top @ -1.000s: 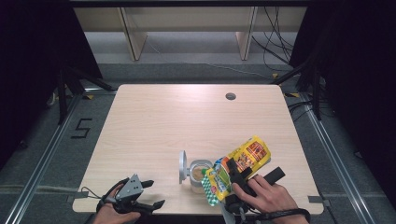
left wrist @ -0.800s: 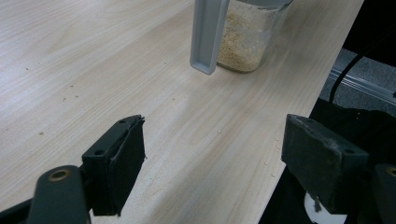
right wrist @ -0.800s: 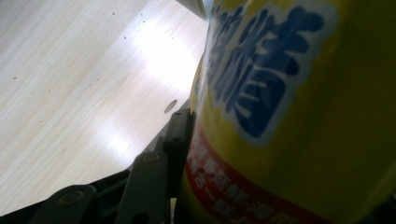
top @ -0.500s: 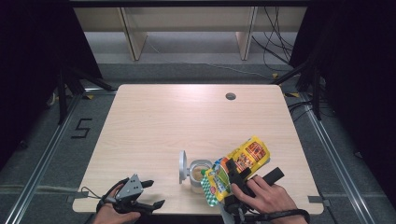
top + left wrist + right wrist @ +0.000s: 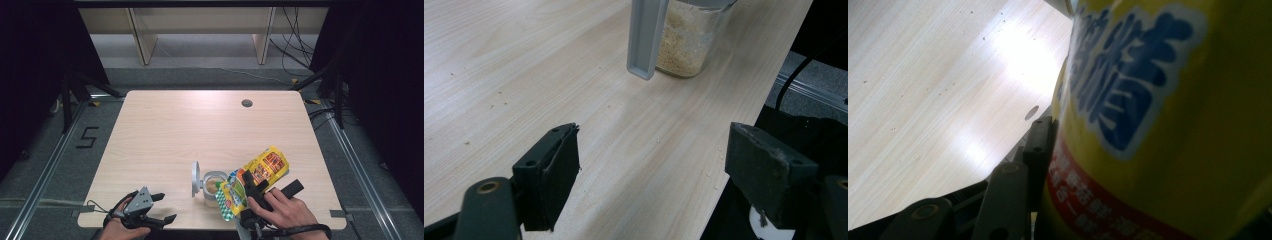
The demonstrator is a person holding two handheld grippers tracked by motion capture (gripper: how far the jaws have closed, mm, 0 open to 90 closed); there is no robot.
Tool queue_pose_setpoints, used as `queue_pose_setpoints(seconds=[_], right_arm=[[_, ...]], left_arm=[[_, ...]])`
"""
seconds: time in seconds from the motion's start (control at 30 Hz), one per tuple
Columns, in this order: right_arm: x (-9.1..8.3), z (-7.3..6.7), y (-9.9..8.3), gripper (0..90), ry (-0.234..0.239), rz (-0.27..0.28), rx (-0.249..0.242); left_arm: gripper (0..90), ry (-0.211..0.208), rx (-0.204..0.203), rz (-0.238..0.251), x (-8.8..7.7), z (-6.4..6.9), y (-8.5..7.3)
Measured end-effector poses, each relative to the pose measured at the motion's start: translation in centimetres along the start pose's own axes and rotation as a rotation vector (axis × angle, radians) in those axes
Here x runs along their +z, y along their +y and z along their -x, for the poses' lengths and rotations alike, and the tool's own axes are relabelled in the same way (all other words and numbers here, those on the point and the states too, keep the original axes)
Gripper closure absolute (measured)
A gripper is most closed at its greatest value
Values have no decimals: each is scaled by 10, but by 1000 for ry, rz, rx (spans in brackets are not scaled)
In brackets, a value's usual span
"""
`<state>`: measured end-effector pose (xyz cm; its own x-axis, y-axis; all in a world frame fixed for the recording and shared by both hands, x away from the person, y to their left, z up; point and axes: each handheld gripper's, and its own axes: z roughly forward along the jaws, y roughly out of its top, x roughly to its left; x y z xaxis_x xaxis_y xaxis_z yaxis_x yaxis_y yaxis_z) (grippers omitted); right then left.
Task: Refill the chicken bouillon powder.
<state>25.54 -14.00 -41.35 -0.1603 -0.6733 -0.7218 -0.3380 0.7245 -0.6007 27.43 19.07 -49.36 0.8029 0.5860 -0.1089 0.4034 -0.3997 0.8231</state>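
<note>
High view is showing a light wooden table [image 5: 165, 135] with a person's two hands coming in at its near edge, each holding a gripper. At the near left corner the left gripper [image 5: 161, 207] is resting low over the tabletop with its jaws spread wide and nothing between them; the left gripper view is showing the same wide gap, with bare wood and the table edge lying between the two black pads [image 5: 555, 175]. Ahead of it a small glass jar [image 5: 686, 37] of pale crumbly powder is standing upright, its grey flip lid [image 5: 646, 37] hanging open beside it. Toward the near right, the right gripper [image 5: 248, 186] is pinching a yellow snack bag [image 5: 262, 167], which is lying tilted just beside the jar [image 5: 214, 187], its lower end overlapping it. Right gripper view is showing one black jaw pressed flat against the bag's printed yellow face [image 5: 1158, 125].
</note>
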Motion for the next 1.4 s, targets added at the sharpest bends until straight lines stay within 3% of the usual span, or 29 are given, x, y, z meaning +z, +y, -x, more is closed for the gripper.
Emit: queue_pose_setpoints(seconds=[0.07, 0.13, 0.2, 0.23, 0.3, 0.37, 0.43, 0.5, 0.63, 0.67, 0.73, 0.83, 0.87, 0.97, 1.03, 1.07, 1.13, 1.2, 1.27, 1.3, 1.33, 1.4], right_arm=[[0, 1, 0, 650, 1, 10, -11], [0, 2, -2, 650, -10, 24, -14], [-1, 3, -2, 651, -18, 8, -24], [-1, 1, -2, 651, -16, 2, 8], [-1, 0, -2, 652, -13, 2, 7], [-1, 0, -2, 652, -2, 11, 24], [0, 1, -3, 652, -20, 17, 0], [-1, 2, -4, 653, -19, 11, -13], [0, -2, -2, 652, -1, 15, 43], [0, -3, -2, 653, -2, 21, 56], [0, -3, -2, 653, -14, 11, 45], [0, 1, -4, 654, -15, 17, -6], [-1, 0, -4, 654, -8, 6, 17], [0, -1, -3, 654, 2, 8, 26], [0, -3, -2, 654, 0, 21, 63], [0, -1, -2, 654, 6, 14, 29], [1, 0, -2, 654, -5, 33, 12], [0, 2, -1, 654, -10, 19, -20], [1, 1, -2, 654, -13, 23, -8], [0, -2, -1, 654, -9, 18, 36], [0, 0, -1, 654, 9, 19, 24], [1, 0, -2, 654, -5, 32, 16]], left_arm=[[210, 10, 35, -26, -1, -2, 0], [210, 0, -2, 1, 0, 0, 0], [211, 11, 22, -24, -1, -2, 0], [210, 11, 26, -27, -1, -2, 1], [210, 3, -1, 7, 0, 0, 0], [210, 3, -3, 7, 0, 0, 0], [211, 12, 26, -27, -2, -2, 1], [210, 6, 5, 0, 0, 0, 0], [210, 3, -3, 6, 0, 0, 0], [210, 9, 21, -5, 0, -2, 0], [210, 3, -2, 7, 0, 0, 0], [210, 0, 9, 0, 0, 0, 0], [211, 10, 34, -23, -1, -2, 0], [210, 5, 35, -36, -1, -3, 1], [210, 7, 34, -32, -1, -3, 0], [210, 2, 23, -23, -1, -2, 0], [210, -4, 15, -17, -1, -1, 0], [210, 6, 34, -33, -1, -3, 0], [210, -1, 18, -20, -1, -2, 0], [210, 4, 18, -14, 0, -1, 0], [210, 4, 22, -14, 0, -2, 0], [210, 9, 32, -23, -1, -2, 0]])
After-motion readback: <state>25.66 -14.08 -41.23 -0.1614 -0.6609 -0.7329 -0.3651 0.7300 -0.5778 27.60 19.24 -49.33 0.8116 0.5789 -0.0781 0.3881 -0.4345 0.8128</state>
